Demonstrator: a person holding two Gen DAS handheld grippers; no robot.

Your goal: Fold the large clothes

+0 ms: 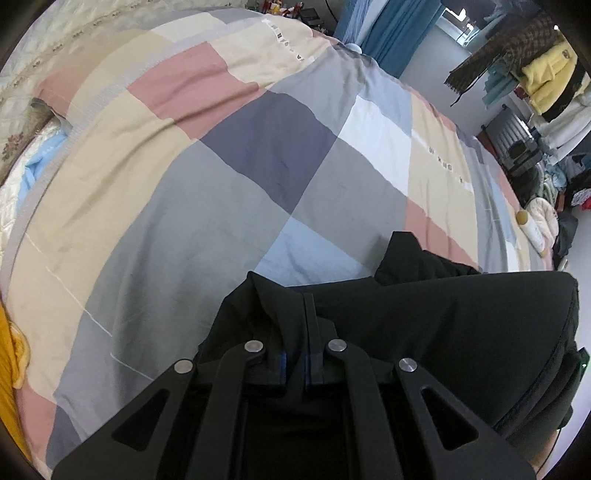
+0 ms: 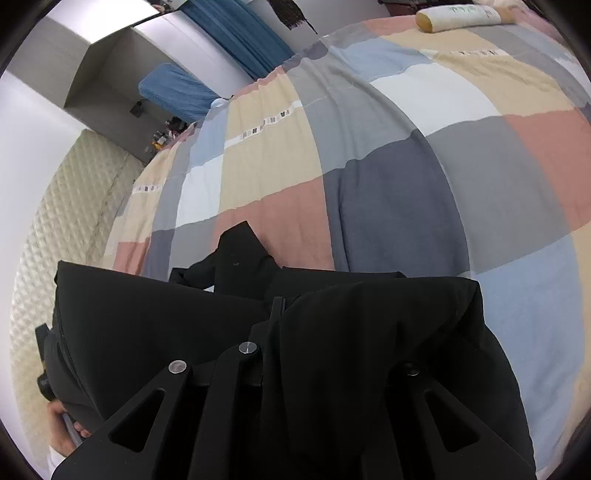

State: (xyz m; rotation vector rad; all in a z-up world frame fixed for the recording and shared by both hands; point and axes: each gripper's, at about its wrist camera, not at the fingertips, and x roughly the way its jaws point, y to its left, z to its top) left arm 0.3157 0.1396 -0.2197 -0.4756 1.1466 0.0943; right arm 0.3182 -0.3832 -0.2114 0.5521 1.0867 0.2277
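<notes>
A large black garment (image 1: 461, 325) hangs stretched between both grippers just above a bed with a checked quilt (image 1: 229, 155). My left gripper (image 1: 295, 365) is shut on the black garment's edge, cloth pinched between its blue-padded fingers. In the right wrist view the same black garment (image 2: 369, 332) drapes over my right gripper (image 2: 277, 314), which is shut on the fabric; its right finger is hidden under cloth. A dark flap (image 2: 240, 251) of the garment pokes up ahead, over the checked quilt (image 2: 388, 184).
A quilted headboard (image 2: 74, 221) and pillows (image 1: 22, 140) lie at the bed's head. A clothes rack (image 1: 535, 81) stands past the far side. A pale bottle (image 2: 461, 14) lies on the quilt. A hand (image 2: 62, 424) holds the other gripper at lower left.
</notes>
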